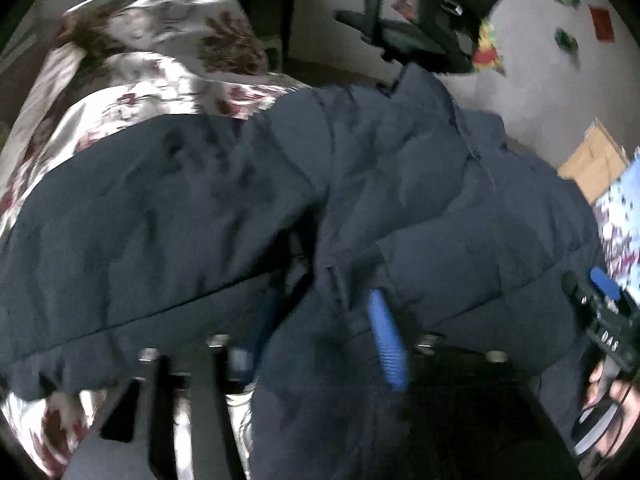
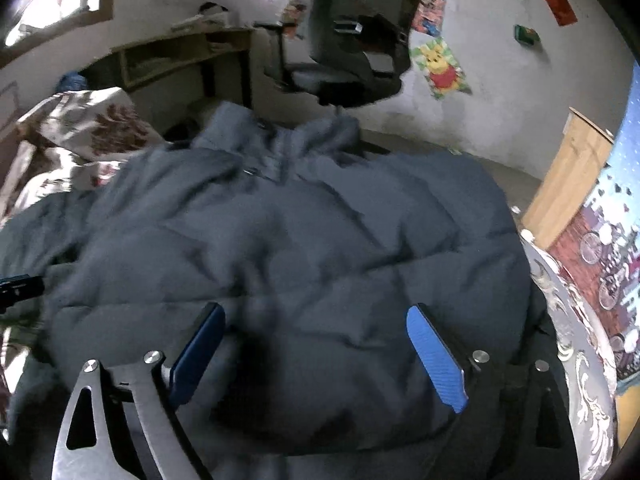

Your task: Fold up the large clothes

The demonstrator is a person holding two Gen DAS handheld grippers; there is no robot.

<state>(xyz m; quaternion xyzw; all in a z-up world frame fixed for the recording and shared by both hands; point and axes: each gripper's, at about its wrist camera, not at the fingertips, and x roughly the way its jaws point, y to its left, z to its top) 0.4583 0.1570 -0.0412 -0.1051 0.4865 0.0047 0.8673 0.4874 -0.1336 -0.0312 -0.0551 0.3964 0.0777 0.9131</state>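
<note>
A dark navy puffer jacket [image 2: 288, 240] lies spread on a bed, collar at the far end. In the left wrist view the jacket [image 1: 280, 200] fills the frame, and my left gripper [image 1: 320, 328] is closed on a bunched fold of it; one blue finger [image 1: 386, 340] shows and the other is buried in cloth. My right gripper [image 2: 316, 344] is open wide just above the jacket's near hem, nothing between its blue fingers [image 2: 436, 356]. The right gripper also shows at the right edge of the left wrist view [image 1: 600, 304].
A floral bedsheet [image 1: 132, 80] lies under and left of the jacket. A black office chair [image 2: 352, 52] and a wooden desk [image 2: 180, 56] stand beyond the bed. A wooden cabinet [image 2: 568, 184] and a patterned cover [image 2: 592, 288] are at right.
</note>
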